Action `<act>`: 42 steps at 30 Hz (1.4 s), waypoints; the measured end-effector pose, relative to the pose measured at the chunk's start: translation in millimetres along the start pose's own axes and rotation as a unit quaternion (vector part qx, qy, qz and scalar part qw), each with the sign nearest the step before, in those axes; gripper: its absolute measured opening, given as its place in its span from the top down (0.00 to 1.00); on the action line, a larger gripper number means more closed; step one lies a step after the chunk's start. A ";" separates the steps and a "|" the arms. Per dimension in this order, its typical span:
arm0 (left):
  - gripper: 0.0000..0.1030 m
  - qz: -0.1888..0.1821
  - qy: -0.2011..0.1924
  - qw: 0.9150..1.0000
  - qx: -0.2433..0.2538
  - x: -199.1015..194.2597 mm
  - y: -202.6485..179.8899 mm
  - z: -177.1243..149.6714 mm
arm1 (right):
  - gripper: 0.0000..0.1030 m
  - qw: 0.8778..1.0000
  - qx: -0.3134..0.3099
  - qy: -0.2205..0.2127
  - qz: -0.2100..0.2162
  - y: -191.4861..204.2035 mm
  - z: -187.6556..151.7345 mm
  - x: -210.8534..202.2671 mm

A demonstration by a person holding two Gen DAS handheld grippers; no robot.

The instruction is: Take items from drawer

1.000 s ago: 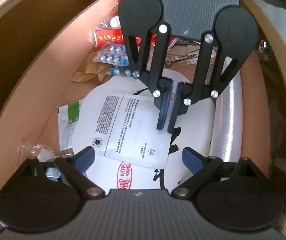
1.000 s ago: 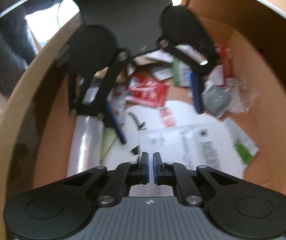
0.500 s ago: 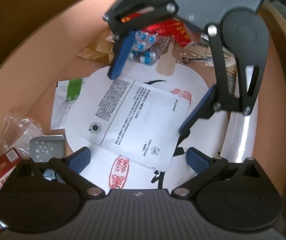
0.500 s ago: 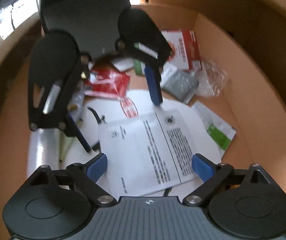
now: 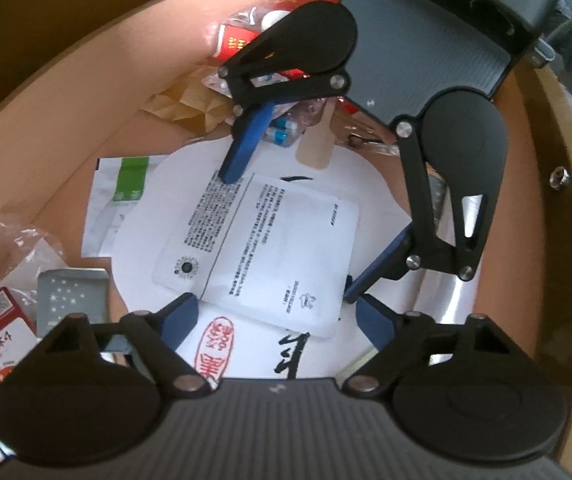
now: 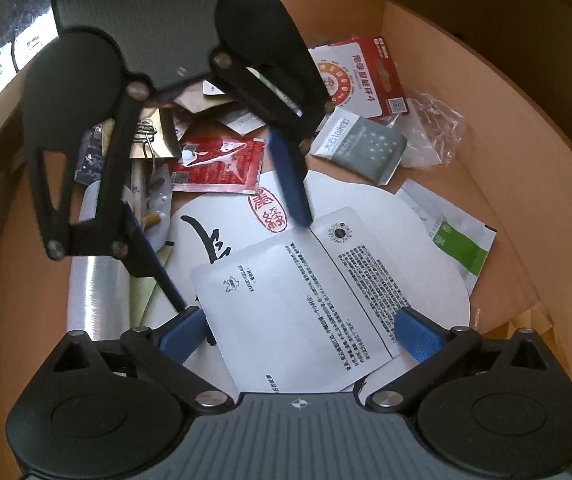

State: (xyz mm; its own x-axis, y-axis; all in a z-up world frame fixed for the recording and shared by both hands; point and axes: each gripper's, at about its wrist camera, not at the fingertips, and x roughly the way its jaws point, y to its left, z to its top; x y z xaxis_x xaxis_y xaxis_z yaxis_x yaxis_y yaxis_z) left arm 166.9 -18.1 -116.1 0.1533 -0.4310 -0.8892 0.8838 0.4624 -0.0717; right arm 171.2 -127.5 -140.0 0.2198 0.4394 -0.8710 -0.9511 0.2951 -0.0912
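Observation:
Both grippers hang over an open wooden drawer [image 6: 497, 160] full of loose items. A white printed sachet [image 5: 262, 248] lies on a round white fan [image 5: 242, 356] in the middle; it also shows in the right wrist view [image 6: 305, 300]. My left gripper [image 5: 276, 320] is open, its fingers straddling the sachet's near edge. My right gripper [image 6: 305, 330] is open and straddles the opposite edge. Each gripper appears in the other's view, the right gripper [image 5: 286, 236] and the left gripper [image 6: 238, 264], both with jaws apart.
A red and white box [image 6: 361, 76], a grey star-print packet [image 6: 361, 148], a red sachet [image 6: 218, 164], a green and white pouch [image 6: 453, 240] and a clear film roll [image 6: 98, 292] lie around the fan. Blue capsule blisters [image 5: 286, 128] sit at the far end.
My right gripper opened from shut and came down over the white sachet. Both grippers have closed in on the sachet from opposite sides.

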 end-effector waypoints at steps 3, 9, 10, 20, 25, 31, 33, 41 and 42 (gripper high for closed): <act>0.31 -0.033 -0.027 0.999 0.021 -11.0 -5.5 2.3 | 0.00 1.000 -0.008 0.000 0.000 0.9 -1.0 -1.1; 0.25 0.015 -0.024 0.997 0.065 -11.1 -13.4 2.8 | 0.03 1.000 -0.019 0.005 0.005 3.1 2.3 -1.3; 0.15 0.028 -0.023 0.997 0.062 -11.7 -11.8 2.0 | 0.05 1.000 -0.024 0.005 0.005 5.0 3.7 -2.2; 0.00 0.048 0.009 0.998 0.047 2.1 -6.4 1.7 | 0.71 0.996 -0.091 0.007 -0.019 24.6 17.2 -8.6; 0.00 0.048 0.014 0.997 0.052 5.8 -7.0 0.0 | 0.97 0.994 -0.107 -0.004 -0.008 30.9 18.8 -12.2; 0.00 0.066 0.005 0.995 0.069 6.2 -9.6 -1.3 | 0.85 0.995 -0.094 -0.017 -0.032 29.3 23.4 -23.6; 0.00 0.073 -0.001 0.995 0.063 6.3 -8.0 -0.5 | 0.24 0.996 -0.074 -0.015 -0.052 21.8 20.9 -25.7; 0.00 0.065 0.017 0.997 -0.024 16.6 13.1 -0.4 | 0.16 0.997 -0.055 0.027 -0.049 5.3 1.5 -22.8; 0.00 0.063 0.020 0.998 -0.023 17.7 13.2 -0.5 | 0.16 0.997 -0.051 0.036 -0.042 5.0 -0.3 -20.7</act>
State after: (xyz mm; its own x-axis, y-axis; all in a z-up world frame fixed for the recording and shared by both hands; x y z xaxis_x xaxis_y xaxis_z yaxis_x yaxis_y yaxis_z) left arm 181.0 -19.2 -133.0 0.2440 -0.3369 -0.9094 0.8373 0.5463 0.0223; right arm 161.8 -135.4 -122.6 0.2864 0.3539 -0.8903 -0.9480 0.2393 -0.2099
